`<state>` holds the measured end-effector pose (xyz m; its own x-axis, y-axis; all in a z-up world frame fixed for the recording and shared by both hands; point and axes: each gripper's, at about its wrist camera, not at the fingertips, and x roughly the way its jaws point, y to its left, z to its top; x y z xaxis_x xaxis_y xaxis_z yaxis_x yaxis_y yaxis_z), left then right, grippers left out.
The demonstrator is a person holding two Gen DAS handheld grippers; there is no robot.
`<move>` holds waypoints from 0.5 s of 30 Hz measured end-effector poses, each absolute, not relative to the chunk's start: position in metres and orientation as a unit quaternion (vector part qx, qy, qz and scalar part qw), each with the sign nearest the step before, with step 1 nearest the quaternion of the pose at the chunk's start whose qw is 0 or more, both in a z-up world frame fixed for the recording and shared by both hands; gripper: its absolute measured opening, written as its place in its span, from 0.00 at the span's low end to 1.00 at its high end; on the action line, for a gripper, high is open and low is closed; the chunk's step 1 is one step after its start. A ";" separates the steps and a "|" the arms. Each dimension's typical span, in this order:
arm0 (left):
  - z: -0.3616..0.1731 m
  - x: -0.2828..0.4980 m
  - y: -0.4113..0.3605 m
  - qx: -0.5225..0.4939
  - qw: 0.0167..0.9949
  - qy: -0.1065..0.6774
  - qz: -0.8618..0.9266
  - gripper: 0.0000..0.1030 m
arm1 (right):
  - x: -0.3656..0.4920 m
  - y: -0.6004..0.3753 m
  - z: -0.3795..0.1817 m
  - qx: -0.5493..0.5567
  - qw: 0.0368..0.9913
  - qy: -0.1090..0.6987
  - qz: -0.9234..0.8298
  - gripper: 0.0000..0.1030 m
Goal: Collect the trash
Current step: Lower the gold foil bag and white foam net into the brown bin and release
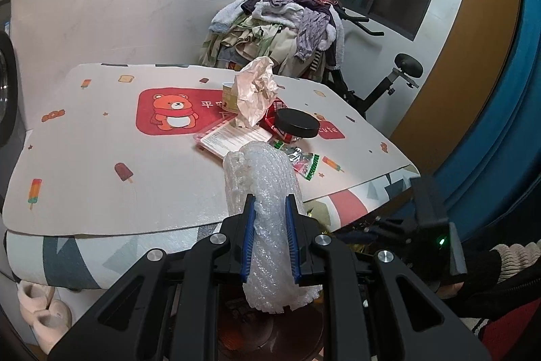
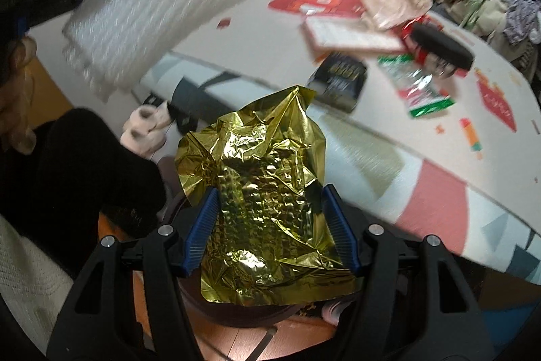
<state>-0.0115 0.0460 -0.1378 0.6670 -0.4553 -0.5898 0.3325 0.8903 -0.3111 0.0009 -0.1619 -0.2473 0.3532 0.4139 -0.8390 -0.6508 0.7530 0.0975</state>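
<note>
My left gripper (image 1: pixel 269 205) is shut on a roll of clear bubble wrap (image 1: pixel 265 192), held in front of the table's near edge; it shows blurred in the right wrist view (image 2: pixel 159 12). A gold foil bag (image 2: pixel 263 192) lies between the wide-apart blue pads (image 2: pixel 203 225) of my right gripper (image 2: pixel 268 195), above a dark round bin (image 2: pixel 236 310); whether the pads grip it is unclear. On the table lie a crumpled paper bag (image 1: pixel 255 90), a pink-edged packet (image 1: pixel 233 136), a black lid (image 1: pixel 297 123), a green-red wrapper (image 1: pixel 306 161) and a dark box (image 2: pixel 339 80).
The table has a bear-print mat (image 1: pixel 101 141). A paper cup (image 1: pixel 228 95) stands behind the paper bag. A clothes pile (image 1: pixel 274 29) and an exercise bike (image 1: pixel 389 80) stand behind the table. Slippers (image 1: pixel 44 310) lie on the floor at left. My right gripper shows at the left view's right edge (image 1: pixel 426 225).
</note>
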 end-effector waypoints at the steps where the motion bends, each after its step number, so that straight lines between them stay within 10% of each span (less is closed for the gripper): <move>1: -0.138 -0.011 0.046 -0.089 0.908 0.346 -0.217 0.17 | 0.000 -0.160 -0.251 -0.129 0.807 0.472 0.330 0.62; 11: -0.141 -0.010 0.046 -0.092 0.907 0.348 -0.220 0.17 | -0.007 -0.147 -0.282 -0.159 0.758 0.532 0.342 0.69; 15: -0.143 -0.012 0.045 -0.089 0.907 0.347 -0.221 0.17 | -0.006 -0.148 -0.280 -0.161 0.765 0.525 0.337 0.87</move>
<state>-0.0118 0.0452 -0.1426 0.6623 -0.4626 -0.5894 0.3389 0.8865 -0.3150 -0.0063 -0.1476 -0.2796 0.2210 0.3460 -0.9119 -0.6844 0.7211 0.1078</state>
